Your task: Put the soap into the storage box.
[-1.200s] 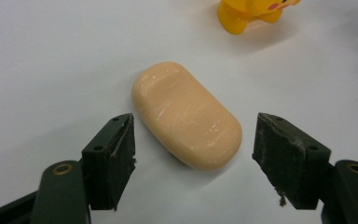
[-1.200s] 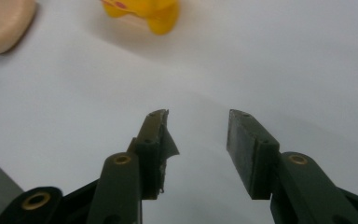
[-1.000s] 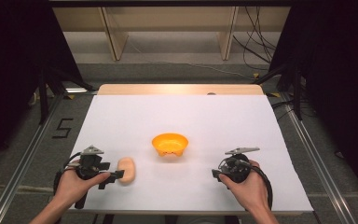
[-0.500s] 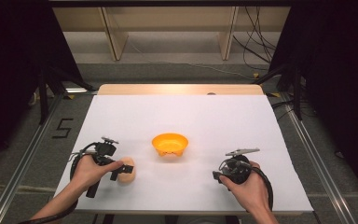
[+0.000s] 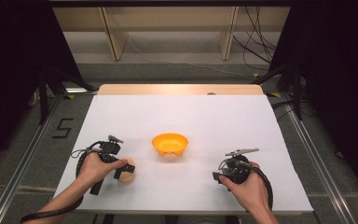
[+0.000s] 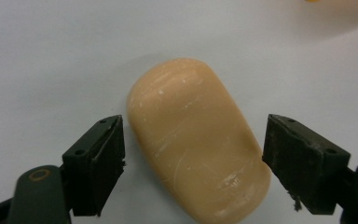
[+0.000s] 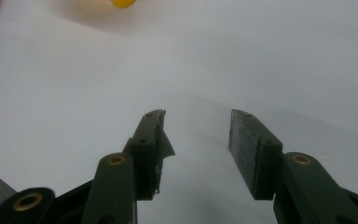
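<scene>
A tan, smooth oval piece (image 6: pixel 191 102), shaped like a bread roll or soap, lies on the white table near the front left (image 5: pixel 130 168). My left gripper (image 6: pixel 195 142) points down over it with one jaw on each side; small gaps separate both pads from the piece. Its jaws have just been closing a little and stay open. In the high view the left gripper (image 5: pixel 125 171) sits under the person's left hand. My right gripper (image 7: pixel 196 126) (image 5: pixel 216 176) rests near the front right; its jaws have just been opening, with nothing between them.
An orange bowl (image 5: pixel 169 143) stands at the middle of the white table (image 5: pixel 191 112), between the two hands and slightly farther back. A wooden strip (image 5: pixel 182 89) runs along the far edge. Metal rails flank the table on the floor.
The left hand has shifted right and turned, so its gripper now straddles the tan piece from above instead of lying beside it. The right hand has stayed in place.
</scene>
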